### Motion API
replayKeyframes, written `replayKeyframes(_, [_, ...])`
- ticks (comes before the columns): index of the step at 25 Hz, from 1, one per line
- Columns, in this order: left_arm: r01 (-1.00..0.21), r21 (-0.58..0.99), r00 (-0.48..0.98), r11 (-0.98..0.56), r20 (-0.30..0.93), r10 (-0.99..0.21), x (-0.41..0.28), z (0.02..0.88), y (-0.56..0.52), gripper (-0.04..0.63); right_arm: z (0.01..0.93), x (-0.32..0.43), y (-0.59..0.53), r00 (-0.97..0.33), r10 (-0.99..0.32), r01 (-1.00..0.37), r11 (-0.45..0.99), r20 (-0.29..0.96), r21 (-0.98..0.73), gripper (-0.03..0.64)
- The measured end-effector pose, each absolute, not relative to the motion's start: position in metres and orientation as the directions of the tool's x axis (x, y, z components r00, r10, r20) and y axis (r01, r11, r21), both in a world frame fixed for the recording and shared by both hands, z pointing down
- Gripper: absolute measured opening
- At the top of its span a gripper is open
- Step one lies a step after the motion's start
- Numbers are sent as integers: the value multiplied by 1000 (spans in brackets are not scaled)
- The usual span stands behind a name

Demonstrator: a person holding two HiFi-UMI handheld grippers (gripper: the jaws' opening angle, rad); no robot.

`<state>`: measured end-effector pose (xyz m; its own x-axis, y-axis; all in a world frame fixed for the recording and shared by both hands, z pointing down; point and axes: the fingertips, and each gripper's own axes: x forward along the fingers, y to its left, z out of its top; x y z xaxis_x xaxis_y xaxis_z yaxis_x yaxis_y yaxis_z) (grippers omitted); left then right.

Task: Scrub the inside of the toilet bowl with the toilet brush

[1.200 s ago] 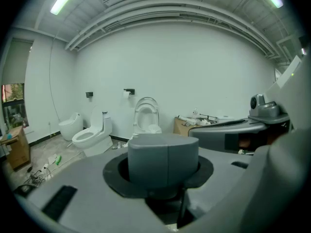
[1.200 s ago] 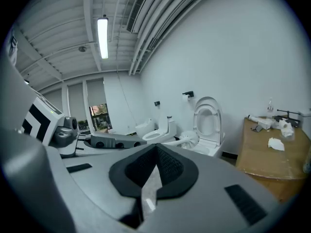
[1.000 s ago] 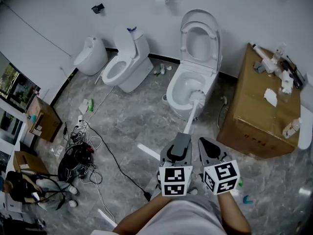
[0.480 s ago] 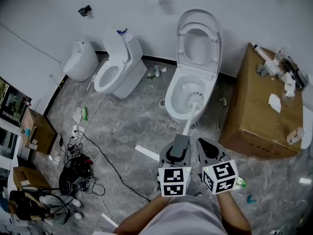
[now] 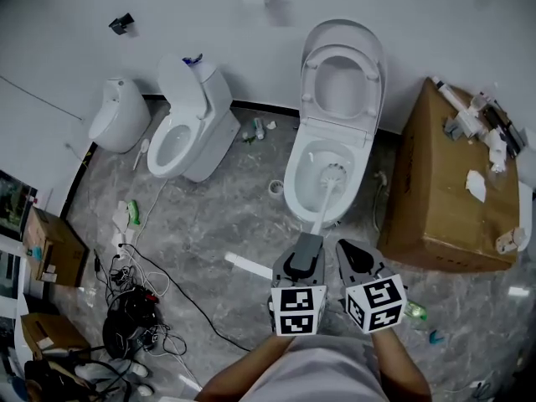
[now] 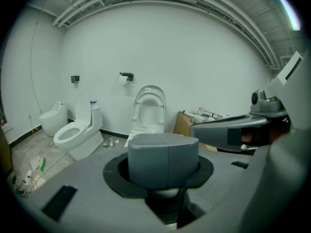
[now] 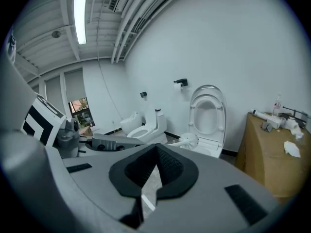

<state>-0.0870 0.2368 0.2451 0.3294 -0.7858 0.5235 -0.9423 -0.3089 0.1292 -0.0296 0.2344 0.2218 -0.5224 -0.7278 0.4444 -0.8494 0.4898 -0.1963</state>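
Note:
A white toilet (image 5: 295, 181) stands against the far wall with its lid raised. The toilet brush's white head (image 5: 332, 174) sits inside the bowl, and its handle slants down towards me. My left gripper (image 5: 306, 252) is shut on the brush's grey grip (image 6: 163, 158), which fills the gap between its jaws. My right gripper (image 5: 353, 256) hovers just right of it, shut with nothing held. In the right gripper view the brush head (image 7: 188, 141) shows in front of the toilet (image 7: 209, 123), beyond the closed pads of the right gripper (image 7: 150, 178).
A cardboard box (image 5: 440, 191) with bottles and tools on top stands right of the toilet. Two more toilets (image 5: 186, 132) (image 5: 117, 115) stand to the left. Cables and clutter (image 5: 134, 262) lie on the floor at left, and a white strip (image 5: 247, 266) lies near my left gripper.
The head view has swung, so the room slides rightward in frame. The brush head has shifted slightly within the bowl. Both grippers keep the same hold and pose.

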Motion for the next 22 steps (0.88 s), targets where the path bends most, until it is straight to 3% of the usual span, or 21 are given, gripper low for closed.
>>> replayKeyframes(10, [-929,149,361,-339,558,-747,-117,269,196,158,234,-55,194,-485,-736,-871,452,472,-190,-2])
replayKeyframes(22, [-924,136,358,-358,637,-683,-98,317,134,158,271,-27,126,-470,-727,-882,411,501,-231,-2])
